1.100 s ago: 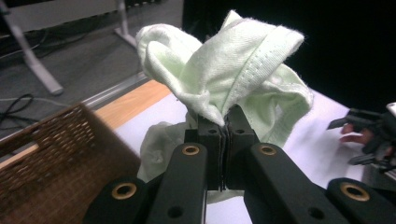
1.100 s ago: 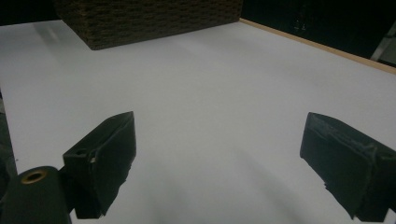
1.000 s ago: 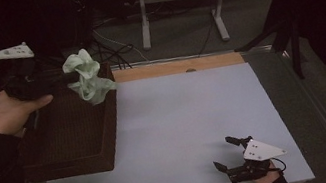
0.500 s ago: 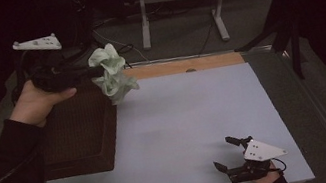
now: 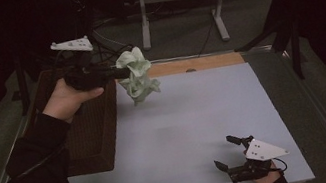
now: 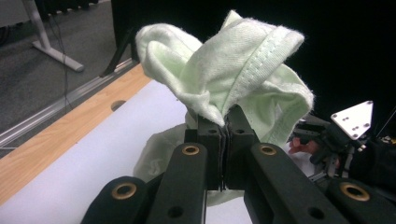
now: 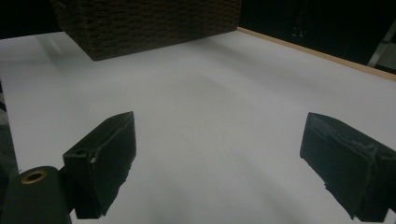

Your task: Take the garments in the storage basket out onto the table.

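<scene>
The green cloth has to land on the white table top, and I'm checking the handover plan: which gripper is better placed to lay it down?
Left: the left gripper is shut on the green cloth, above the white table top.

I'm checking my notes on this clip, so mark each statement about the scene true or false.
1. The left tool is shut on the pale green cloth. True.
2. The cloth lies flat on the white tabletop. False: it hangs in the air from the left tool.
3. The right tool stands open with nothing between its jaws. True.
4. The wicker basket sits at the table's right edge. False: it sits at the left.
5. The right tool grips the basket. False: it rests apart from it, near the table's front edge.
</scene>
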A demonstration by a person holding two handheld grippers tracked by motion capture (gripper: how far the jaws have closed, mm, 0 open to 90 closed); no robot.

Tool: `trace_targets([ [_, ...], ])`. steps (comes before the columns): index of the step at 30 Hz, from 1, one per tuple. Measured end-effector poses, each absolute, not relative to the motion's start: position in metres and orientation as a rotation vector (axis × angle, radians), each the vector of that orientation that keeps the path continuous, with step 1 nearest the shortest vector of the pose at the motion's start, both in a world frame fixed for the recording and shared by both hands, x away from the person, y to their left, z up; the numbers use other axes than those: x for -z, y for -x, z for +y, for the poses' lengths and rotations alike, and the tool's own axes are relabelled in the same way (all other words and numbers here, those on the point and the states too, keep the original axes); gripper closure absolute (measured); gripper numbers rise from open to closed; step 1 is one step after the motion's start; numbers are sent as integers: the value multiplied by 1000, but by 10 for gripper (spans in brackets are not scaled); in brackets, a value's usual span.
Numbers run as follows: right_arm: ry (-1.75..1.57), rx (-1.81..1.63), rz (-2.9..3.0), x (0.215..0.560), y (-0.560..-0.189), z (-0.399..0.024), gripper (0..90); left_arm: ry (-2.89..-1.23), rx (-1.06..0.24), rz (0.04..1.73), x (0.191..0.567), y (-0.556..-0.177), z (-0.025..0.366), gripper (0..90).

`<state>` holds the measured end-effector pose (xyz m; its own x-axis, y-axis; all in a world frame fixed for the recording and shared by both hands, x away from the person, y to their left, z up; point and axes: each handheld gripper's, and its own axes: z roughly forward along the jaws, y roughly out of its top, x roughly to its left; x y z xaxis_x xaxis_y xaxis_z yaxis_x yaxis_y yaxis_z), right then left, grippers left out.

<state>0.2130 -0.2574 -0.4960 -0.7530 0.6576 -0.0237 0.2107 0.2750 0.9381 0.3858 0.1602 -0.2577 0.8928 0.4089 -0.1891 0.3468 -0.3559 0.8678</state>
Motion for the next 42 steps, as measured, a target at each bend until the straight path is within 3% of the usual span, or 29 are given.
trace_targets([
  [20,-796,-1482,2143,496,-213,-258,109,-1992,-9,444,295,-411,96,887],
  [25,-800,-1489,2143,496,-213,-259,109,-2002,-19,373,309,-417,78,886],
  [36,-801,-1502,2140,495,-212,-260,109,-1988,-58,390,316,-431,40,880],
  [39,-798,-1507,2140,495,-212,-260,109,-1998,-77,408,318,-431,29,860],
  [42,-800,-1508,2140,495,-212,-260,109,-1994,-84,465,320,-432,23,718],
])
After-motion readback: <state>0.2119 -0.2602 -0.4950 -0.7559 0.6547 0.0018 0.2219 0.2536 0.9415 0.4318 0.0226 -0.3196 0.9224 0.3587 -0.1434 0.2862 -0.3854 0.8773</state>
